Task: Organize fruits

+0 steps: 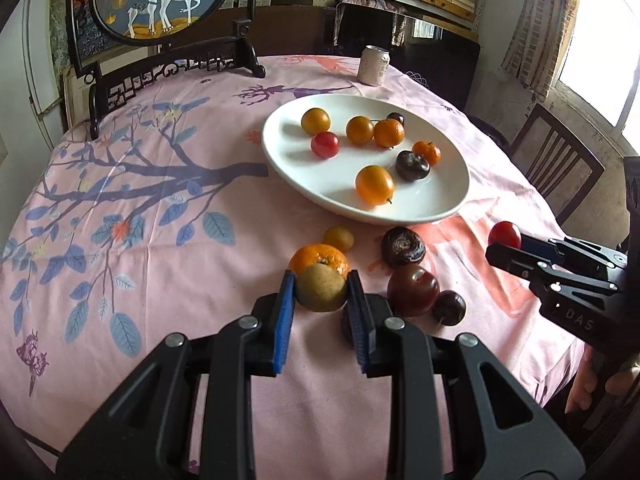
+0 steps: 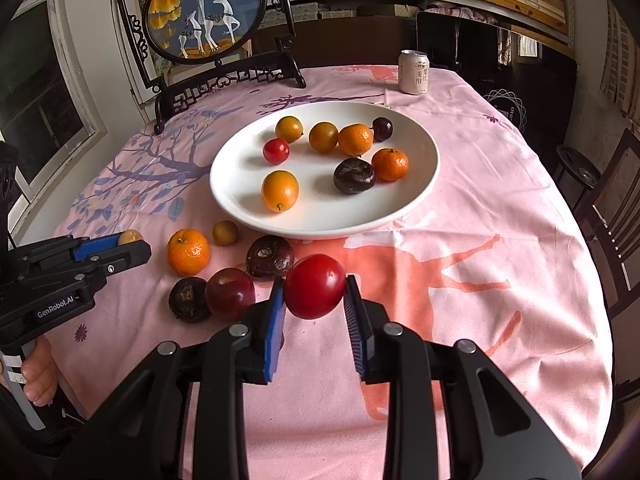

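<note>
Pink printed tablecloth (image 2: pixel 500 184), left gripper (image 1: pixel 321 290) marked GenRobot.AI, jaws clamped on brown fruit (image 1: pixel 321 291), right gripper (image 2: pixel 315 294) jaws clamped on red fruit (image 2: pixel 315 286)

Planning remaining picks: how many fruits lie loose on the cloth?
5, all in front of the plate: a mandarin, a small tan fruit, a red plum and two dark fruits. More may be hidden.

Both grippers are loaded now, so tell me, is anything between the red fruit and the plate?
Nothing visible blocks it. The right gripper holds the red fruit above the cloth, and the plate has a bare patch at its near rim. The dark fruit sits lower left, off that line.
</note>
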The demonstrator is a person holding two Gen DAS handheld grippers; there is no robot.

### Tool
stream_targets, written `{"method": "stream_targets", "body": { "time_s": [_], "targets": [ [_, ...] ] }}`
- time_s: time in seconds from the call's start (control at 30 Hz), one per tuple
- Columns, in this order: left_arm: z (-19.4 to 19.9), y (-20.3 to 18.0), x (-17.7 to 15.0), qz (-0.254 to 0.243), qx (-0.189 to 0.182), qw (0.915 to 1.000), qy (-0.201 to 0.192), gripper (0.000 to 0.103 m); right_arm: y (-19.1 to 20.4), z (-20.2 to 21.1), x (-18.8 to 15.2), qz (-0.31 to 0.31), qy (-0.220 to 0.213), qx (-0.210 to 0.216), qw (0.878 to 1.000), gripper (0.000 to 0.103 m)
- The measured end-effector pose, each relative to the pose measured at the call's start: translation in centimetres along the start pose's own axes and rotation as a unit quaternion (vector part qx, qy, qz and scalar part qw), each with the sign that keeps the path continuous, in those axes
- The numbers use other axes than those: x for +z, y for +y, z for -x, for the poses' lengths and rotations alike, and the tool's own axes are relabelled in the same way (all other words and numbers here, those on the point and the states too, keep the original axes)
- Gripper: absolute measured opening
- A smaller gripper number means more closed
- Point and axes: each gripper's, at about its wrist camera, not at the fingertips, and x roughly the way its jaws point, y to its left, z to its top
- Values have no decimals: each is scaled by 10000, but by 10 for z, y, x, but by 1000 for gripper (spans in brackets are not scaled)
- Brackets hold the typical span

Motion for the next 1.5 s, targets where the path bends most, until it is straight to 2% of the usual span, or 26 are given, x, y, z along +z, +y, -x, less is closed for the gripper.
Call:
{"method": "stream_targets", "body": {
  "time_s": [0.2, 0.47, 0.57, 0.7, 0.73, 0.77, 0.8, 0.83, 0.9, 1.0, 1.07, 1.13, 1.17, 1.33, 1.5],
  "targets": [
    [-25, 2, 49, 17, -8, 9998, 178, 26, -3, -10, 20, 62, 17, 71, 10000, 29],
    [-97, 11, 126, 267, 362, 9977, 500, 26, -6, -64, 89, 368, 14, -36, 9993, 29],
    [-122, 15, 143, 337, 443, 9964, 642, 26, -12, -93, 105, 351, 171, -223, 9990, 29],
    [-143, 19, 151, 448, 409, 9948, 822, 27, -14, -116, 107, 424, 275, -292, 9983, 31],
    [-144, 20, 153, 495, 343, 9946, 842, 39, -14, -117, 107, 458, 265, -307, 9981, 43],
    [-144, 22, 154, 563, 313, 9944, 833, 59, -13, -116, 108, 480, 250, -352, 9979, 50],
    [-139, 23, 154, 622, 328, 9948, 740, 62, -13, -112, 108, 488, 172, -406, 9978, 54],
    [-132, 23, 154, 613, 349, 9954, 649, 62, -12, -105, 107, 496, 92, -437, 9978, 54],
    [-113, 22, 151, 528, 350, 9970, 453, 62, -12, -87, 107, 491, -25, -403, 9980, 55],
    [-73, 21, 136, 482, 349, 9981, 130, 62, -8, -52, 97, 432, -230, -349, 9982, 64],
    [-48, 20, 114, 420, 460, 9981, -21, 70, -4, -30, 81, 419, -302, -284, 9983, 65],
    [-27, 19, 88, 407, 631, 9971, -145, 72, -1, -13, 60, 367, -342, -253, 9984, 77],
    [-18, 19, 74, 424, 612, 9970, -191, 73, 2, -6, 49, 317, -368, -255, 9985, 79],
    [1, 22, 10, 576, 564, 9966, -174, 73, 15, 18, 10, 219, -375, -117, 9990, 81],
    [0, 22, -25, 550, 599, 9967, 80, 73, 27, 23, -6, 369, -256, -161, 9989, 82]
  ]
}}
